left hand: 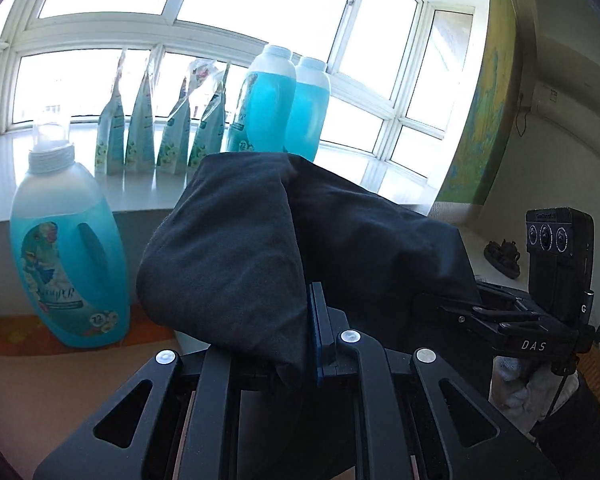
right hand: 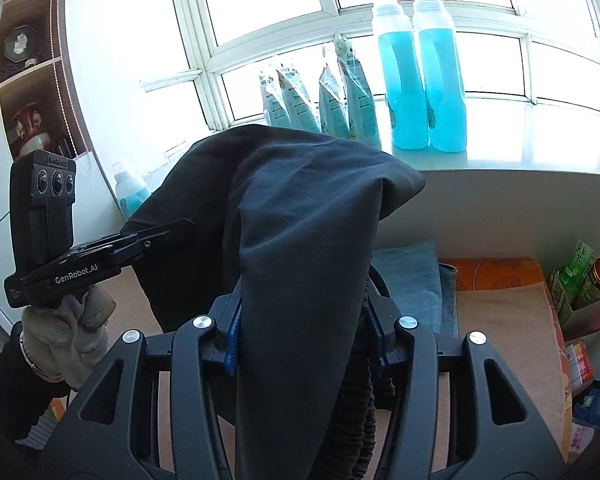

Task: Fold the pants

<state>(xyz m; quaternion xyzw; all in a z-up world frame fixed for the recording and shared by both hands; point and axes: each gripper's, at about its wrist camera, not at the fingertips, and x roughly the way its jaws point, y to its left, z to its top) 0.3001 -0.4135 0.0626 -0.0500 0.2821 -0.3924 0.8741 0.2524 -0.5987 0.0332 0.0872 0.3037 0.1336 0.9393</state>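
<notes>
Bright window sill with blue detergent bottles [right hand: 420, 80] at 12 o'clock. Both grippers, left gripper [left hand: 316, 344] and right gripper [right hand: 300, 344], clamp the dark pants [right hand: 300, 220] in the air; keep both hands level, so the fold falls straight.

Black tool [right hand: 304, 344] – blue pads [right hand: 232, 344], silver screws.

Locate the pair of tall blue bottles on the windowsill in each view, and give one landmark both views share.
Left wrist view: the bottles stand at upper centre, just behind the lifted pants.
Right wrist view: the bottles stand at upper right, right of the pants.
Shared landmark: the row of refill pouches just left of them.
</notes>
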